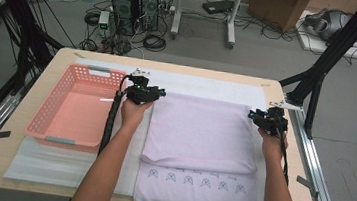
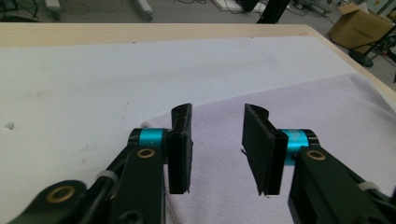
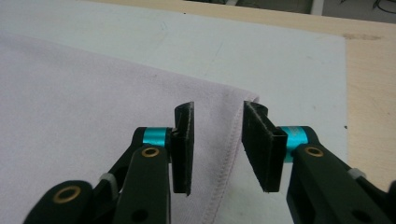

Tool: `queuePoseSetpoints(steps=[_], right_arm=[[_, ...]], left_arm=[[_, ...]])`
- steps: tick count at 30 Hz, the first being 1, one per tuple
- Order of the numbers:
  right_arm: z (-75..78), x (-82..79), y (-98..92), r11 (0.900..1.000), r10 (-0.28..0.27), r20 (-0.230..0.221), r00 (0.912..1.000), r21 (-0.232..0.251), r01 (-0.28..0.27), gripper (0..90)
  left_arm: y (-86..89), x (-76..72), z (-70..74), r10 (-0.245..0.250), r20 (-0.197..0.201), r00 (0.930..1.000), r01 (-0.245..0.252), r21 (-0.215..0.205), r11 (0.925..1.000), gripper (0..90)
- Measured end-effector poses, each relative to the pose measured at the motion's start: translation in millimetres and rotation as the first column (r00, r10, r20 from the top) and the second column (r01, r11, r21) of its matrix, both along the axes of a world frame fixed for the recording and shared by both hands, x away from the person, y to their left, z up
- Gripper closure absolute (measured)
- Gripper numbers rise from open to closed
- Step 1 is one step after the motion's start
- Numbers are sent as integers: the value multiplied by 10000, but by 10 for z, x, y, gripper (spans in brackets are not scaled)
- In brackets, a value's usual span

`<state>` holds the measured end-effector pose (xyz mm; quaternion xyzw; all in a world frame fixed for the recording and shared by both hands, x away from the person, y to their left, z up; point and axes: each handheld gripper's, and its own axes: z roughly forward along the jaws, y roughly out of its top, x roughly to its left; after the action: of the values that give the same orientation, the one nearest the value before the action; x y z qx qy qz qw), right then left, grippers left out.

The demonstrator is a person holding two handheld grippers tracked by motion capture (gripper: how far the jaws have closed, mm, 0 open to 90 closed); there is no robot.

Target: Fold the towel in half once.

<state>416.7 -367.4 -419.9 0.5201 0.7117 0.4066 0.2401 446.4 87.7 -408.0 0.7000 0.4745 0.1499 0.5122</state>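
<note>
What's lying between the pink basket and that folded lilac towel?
Nothing but a bare strip of the white mat, crossed by the person's left forearm. The high view shows the pink basket left of it and the lilac towel right of it.

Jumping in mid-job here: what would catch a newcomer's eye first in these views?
The pale lilac towel, folded over itself on the white mat at the table's middle, draws the eye first. The left gripper and right gripper sit at its two far corners, jaws apart with nothing pinched. An orange-pink basket stands just left of the towel.
</note>
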Motion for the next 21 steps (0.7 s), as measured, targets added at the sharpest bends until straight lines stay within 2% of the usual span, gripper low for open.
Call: queuePoseSetpoints(steps=[3,5,6,7,8,10,11,13,15,16,21], right_arm=[[44,-46,-21,9997,147,-241,9996,185,-143,620],[73,-81,-8,9993,315,-383,9988,208,-307,612],[90,-101,1,9988,438,-439,9981,218,-429,610],[110,-121,13,9979,603,-533,9968,268,-590,610],[130,-144,29,9973,725,-601,9956,141,-718,611],[169,-189,57,9956,938,-753,9927,-18,-942,610],[188,-213,64,9945,1040,-811,9913,-38,-1047,610],[228,-276,74,9933,1150,-780,9903,4,-1153,610],[266,-373,78,9907,1353,-675,9885,-43,-1359,610],[270,-409,78,9902,1394,-682,9879,-2,-1397,610],[219,-664,50,9860,1667,-791,9828,129,-1662,603]], left_arm=[[4,-97,-1,-160,81,9998,161,-120,9998,624],[-8,-145,5,-473,-298,9984,472,-30,9989,578],[-19,-185,8,-566,-259,9981,566,-22,9984,546],[-24,-246,7,-544,42,9985,545,-118,9984,561],[-26,-296,6,-557,164,9983,560,-195,9982,578],[-25,-372,-7,-752,85,9971,753,-152,9970,577],[-14,-432,-23,-751,188,9970,754,-192,9970,578],[10,-514,-46,-797,219,9966,805,-366,9961,575],[42,-626,-73,-800,328,9963,809,-246,9964,567],[52,-674,-82,-863,259,9959,864,-37,9963,562],[124,-933,-139,-1142,467,9924,1148,-95,9933,555]])
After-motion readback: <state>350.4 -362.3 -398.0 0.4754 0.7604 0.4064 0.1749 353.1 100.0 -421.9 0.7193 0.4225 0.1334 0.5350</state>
